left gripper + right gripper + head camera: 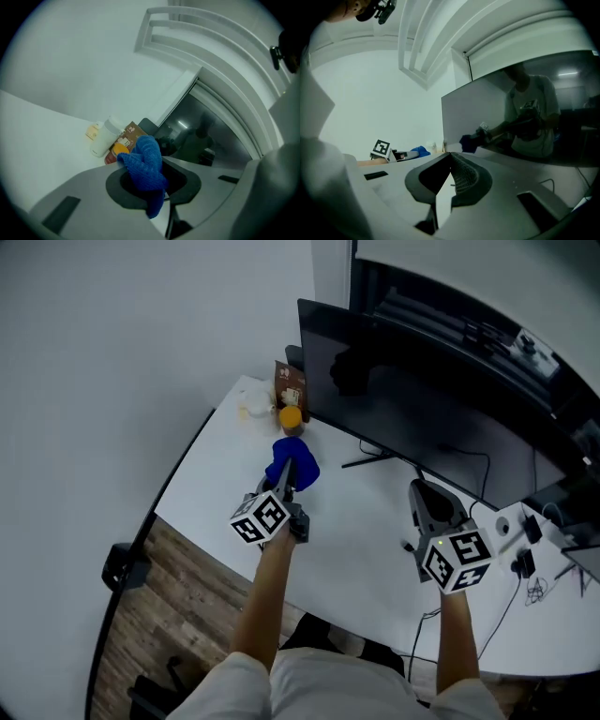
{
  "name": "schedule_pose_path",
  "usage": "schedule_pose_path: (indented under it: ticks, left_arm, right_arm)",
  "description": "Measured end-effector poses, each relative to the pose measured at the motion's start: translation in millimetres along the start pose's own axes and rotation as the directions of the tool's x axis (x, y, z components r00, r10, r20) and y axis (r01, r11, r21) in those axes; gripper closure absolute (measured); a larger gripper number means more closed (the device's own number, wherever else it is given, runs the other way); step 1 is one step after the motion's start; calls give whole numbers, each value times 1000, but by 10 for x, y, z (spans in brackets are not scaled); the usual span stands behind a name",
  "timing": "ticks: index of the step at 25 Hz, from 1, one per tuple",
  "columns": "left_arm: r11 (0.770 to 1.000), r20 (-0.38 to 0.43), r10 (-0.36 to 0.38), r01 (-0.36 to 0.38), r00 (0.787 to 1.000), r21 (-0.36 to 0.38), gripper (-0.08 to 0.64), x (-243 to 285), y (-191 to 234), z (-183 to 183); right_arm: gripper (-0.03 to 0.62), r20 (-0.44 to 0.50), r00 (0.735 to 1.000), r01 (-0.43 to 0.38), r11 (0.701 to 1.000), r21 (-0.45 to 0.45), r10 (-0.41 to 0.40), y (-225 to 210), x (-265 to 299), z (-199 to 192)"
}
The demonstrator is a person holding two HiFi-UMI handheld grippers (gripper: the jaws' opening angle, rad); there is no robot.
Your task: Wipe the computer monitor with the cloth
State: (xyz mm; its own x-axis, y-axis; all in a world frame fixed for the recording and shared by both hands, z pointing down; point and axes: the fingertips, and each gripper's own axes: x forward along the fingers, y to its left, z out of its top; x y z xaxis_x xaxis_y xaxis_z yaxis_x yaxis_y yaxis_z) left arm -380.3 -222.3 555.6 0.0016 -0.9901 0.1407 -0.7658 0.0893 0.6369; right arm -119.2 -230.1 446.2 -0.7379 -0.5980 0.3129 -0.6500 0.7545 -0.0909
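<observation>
left gripper [151, 186] pinched blue cloth [143, 165], right gripper [449, 159] sat closed and empty, carton [290, 385] and white bottle [106, 136] crowded monitor [417, 423] left edge.

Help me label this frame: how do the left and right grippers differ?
The left gripper is shut on the blue cloth; the right gripper is shut on nothing. The left gripper is near the monitor's left end, the right gripper farther right along it. Both point toward the monitor.

Cloth [143, 164] hides where the left tongs [151, 183] meet; packet [290, 385] print illegible.
</observation>
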Motion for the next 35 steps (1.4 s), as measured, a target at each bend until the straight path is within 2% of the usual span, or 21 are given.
schedule_pose_path:
  ticks: [3, 6, 8, 11, 14, 17, 19, 22, 29, 32, 35]
  left_arm:
    - [997, -37, -36, 33, 999, -69, 482, 368, 191, -192]
    - [985, -78, -53, 39, 996, -170, 482, 716, 326, -349]
    - [968, -92, -66, 41, 994, -248, 482, 927, 386, -439]
    - [931, -93, -82, 43, 992, -363, 482, 1209, 500, -531]
    - [908, -63, -95, 61, 993, -414, 482, 1417, 559, -546]
    - [898, -15, -118, 101, 993, -428, 482, 1545, 561, -510]
    - [908, -4, -132, 120, 991, -401, 482, 1614, 573, -469]
    - [924, -12, -167, 152, 986, -350, 482, 1695, 541, -451]
    - [936, -55, -228, 203, 972, -287, 482, 1690, 355, -539]
    - [927, -67, -253, 222, 965, -301, 482, 1678, 198, -664]
    - [894, -67, -290, 245, 955, -374, 482, 1676, 23, -817]
  right_arm:
    - [577, -25, 998, 49, 999, 15, -49, -29, 209, -107]
    - [577, -59, 994, 88, 996, 28, -87, -67, 369, -242]
    - [577, -82, 991, 112, 993, 38, -109, -114, 431, -334]
    - [577, -109, 984, 149, 988, 48, -143, -195, 496, -435]
    - [577, -124, 980, 168, 983, 68, -159, -267, 564, -497]
    - [577, -134, 977, 178, 981, 83, -166, -310, 634, -535]
    - [577, -133, 978, 173, 980, 100, -159, -312, 693, -543]
    - [577, -117, 982, 165, 974, 157, -148, -319, 722, -541]
    - [577, -110, 979, 190, 962, 196, -171, -397, 592, -543]
    - [577, -100, 978, 202, 956, 212, -184, -504, 423, -572]
    - [577, -85, 975, 222, 945, 241, -208, -641, 237, -624]
